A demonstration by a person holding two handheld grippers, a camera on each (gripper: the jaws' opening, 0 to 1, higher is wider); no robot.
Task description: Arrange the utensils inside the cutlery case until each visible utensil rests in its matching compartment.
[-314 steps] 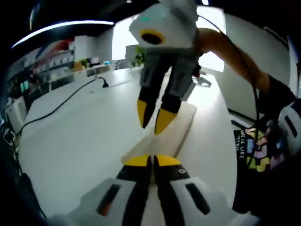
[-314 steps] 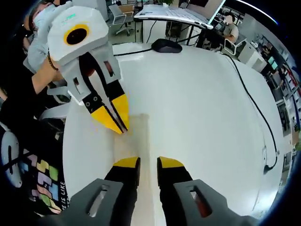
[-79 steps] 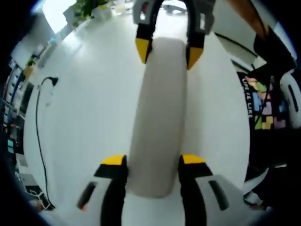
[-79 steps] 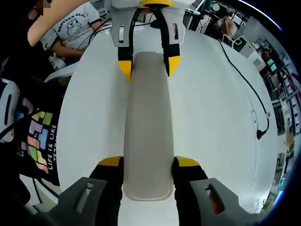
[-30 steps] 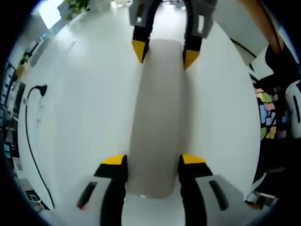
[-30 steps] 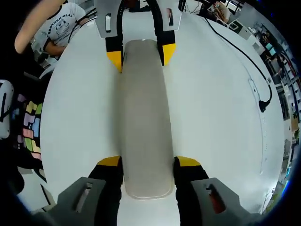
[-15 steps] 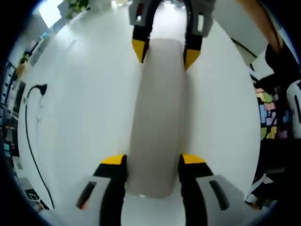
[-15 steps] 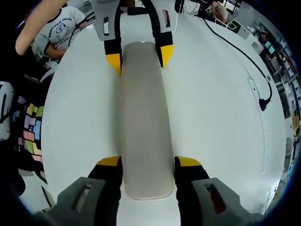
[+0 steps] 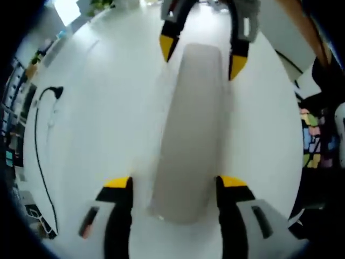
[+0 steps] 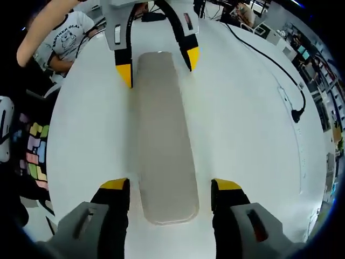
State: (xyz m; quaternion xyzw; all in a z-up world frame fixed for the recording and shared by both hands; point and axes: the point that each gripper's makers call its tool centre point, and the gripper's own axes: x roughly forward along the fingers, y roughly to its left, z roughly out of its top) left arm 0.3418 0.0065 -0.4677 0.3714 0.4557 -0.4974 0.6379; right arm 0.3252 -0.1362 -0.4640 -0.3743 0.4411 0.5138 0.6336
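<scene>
A long beige cutlery case (image 9: 191,129) lies shut and flat on the white table (image 9: 102,118), so no utensils show. My left gripper (image 9: 174,182) is open and straddles the case's near end, with a gap on each side. At the far end my right gripper (image 9: 202,54) is open too, its yellow tips just off the case. In the right gripper view the same case (image 10: 164,140) runs away from my right gripper (image 10: 170,185) toward the left gripper (image 10: 158,65). Neither one touches it.
A black cable with a plug (image 9: 40,124) lies on the table to one side of the case, also seen as a plug (image 10: 294,113). A seated person in a grey T-shirt (image 10: 70,38) is beyond the table edge. Dark clothing with coloured blocks (image 10: 35,156) is close by.
Both grippers have spread wider. Half a second ago their jaws pressed against the case's sides; now they stand apart from it. The case lies where it was.
</scene>
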